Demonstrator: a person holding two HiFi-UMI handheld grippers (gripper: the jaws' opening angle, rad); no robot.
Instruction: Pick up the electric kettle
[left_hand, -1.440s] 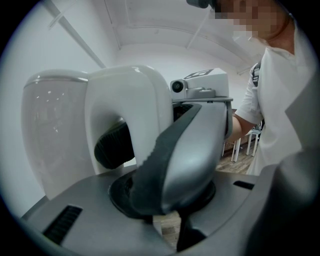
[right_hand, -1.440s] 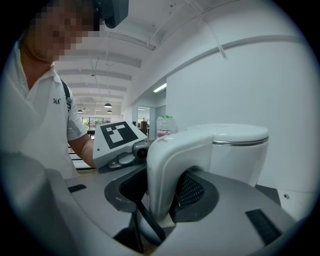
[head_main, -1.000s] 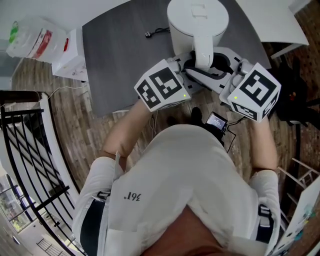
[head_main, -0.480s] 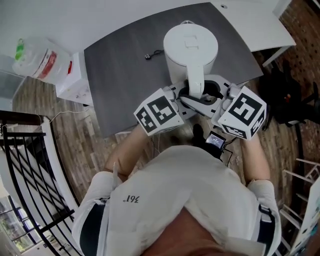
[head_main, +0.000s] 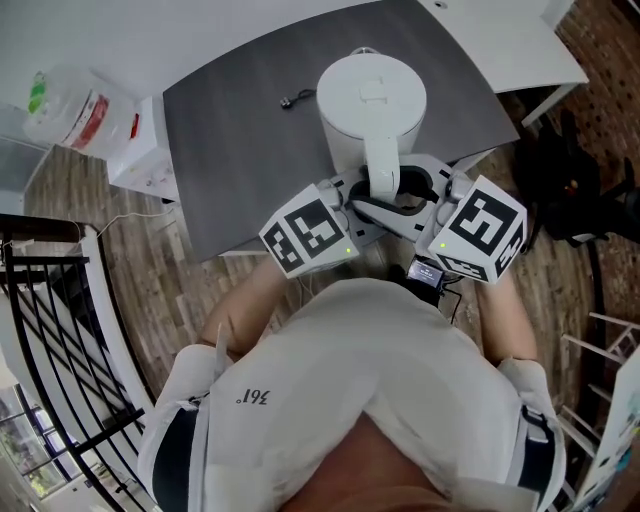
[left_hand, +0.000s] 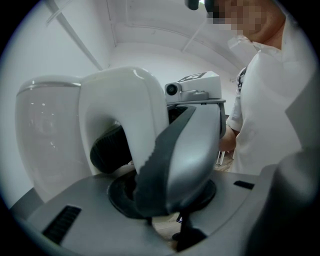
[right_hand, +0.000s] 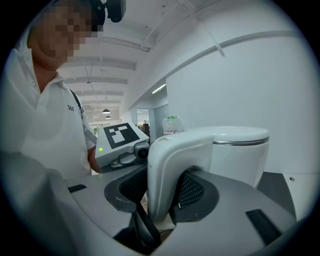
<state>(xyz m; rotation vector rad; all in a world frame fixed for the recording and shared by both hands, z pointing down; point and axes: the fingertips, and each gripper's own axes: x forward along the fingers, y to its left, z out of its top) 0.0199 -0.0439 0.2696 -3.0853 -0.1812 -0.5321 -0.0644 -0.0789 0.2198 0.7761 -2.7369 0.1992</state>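
A white electric kettle (head_main: 370, 95) stands near the front edge of the dark grey table (head_main: 240, 150), its handle (head_main: 380, 165) pointing at me. My left gripper (head_main: 362, 200) comes in from the left and is shut on the handle (left_hand: 125, 110), one dark pad behind it and one jaw in front. From the right, my right gripper (head_main: 415, 195) clamps the same handle (right_hand: 165, 165) between its two meshed pads (right_hand: 192, 190). The kettle's body (right_hand: 240, 155) fills the space beyond the jaws. Whether its base touches the table is hidden.
A black plug with its cord (head_main: 292, 99) lies on the table left of the kettle. A white cabinet with a plastic bottle (head_main: 70, 95) stands at far left, a black railing (head_main: 50, 330) below it. A white table (head_main: 520, 40) and a dark bag (head_main: 580, 190) are at right.
Both grippers and the kettle between them have shifted together, a little leftward toward the plug. Both grips on the handle look unchanged.
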